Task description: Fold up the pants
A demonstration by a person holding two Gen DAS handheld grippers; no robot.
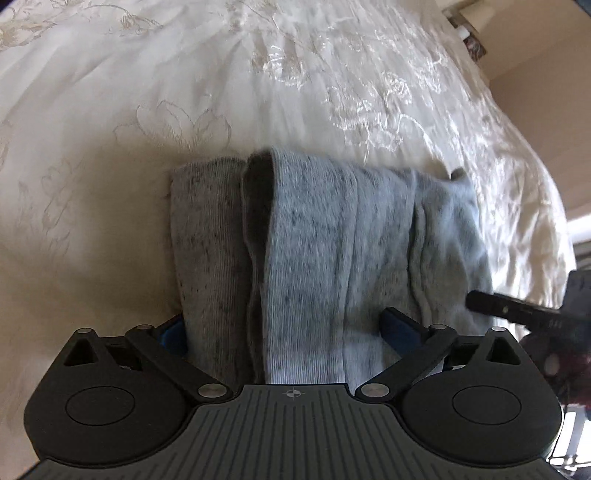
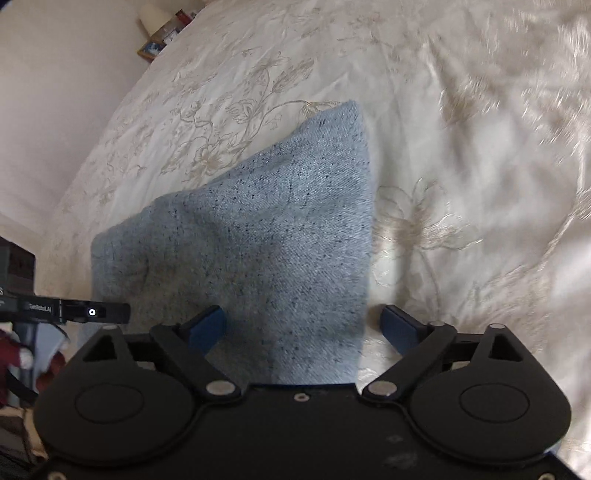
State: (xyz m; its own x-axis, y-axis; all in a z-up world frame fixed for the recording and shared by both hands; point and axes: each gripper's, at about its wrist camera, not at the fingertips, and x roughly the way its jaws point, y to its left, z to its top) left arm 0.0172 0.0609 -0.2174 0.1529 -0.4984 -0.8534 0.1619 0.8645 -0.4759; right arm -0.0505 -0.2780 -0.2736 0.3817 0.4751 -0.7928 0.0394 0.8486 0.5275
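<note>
The grey-blue speckled knit pants (image 1: pixel 325 236) lay folded over on the cream embroidered bedspread (image 1: pixel 184 74), a compact bundle of stacked layers, and both claws stood over its near end. The left gripper (image 1: pixel 284 328) was spread wide, its blue pads showing on either side of the cloth: one at the bundle's left margin, the other resting over the fabric further right. Nothing was pinched; the layers simply ran between the jaws and under the tool's body. By the look of it, that wide stance served to let the cloth lie flat after a fold, or to straddle it for a fresh hold.

In the right wrist view the pants (image 2: pixel 266 236) rose away as a tapering shape, its far corner pointing toward the head of the bedspread (image 2: pixel 461 129). The right gripper (image 2: pixel 303 325) was just as wide, one pad over the fabric, the other out over bare bedspread just beside the cloth's right edge. So that claw sat across the right margin of the bundle, holding nothing.

Each tool showed in the other's view: a dark finger of the right one came in at the left camera's right edge, near the pants, and the left one's finger entered low left in the right camera. The bundle lay near one side edge of the bed, a pale wall (image 2: pixel 55 110) running alongside, with small items (image 2: pixel 162 33) on something at the far corner.
</note>
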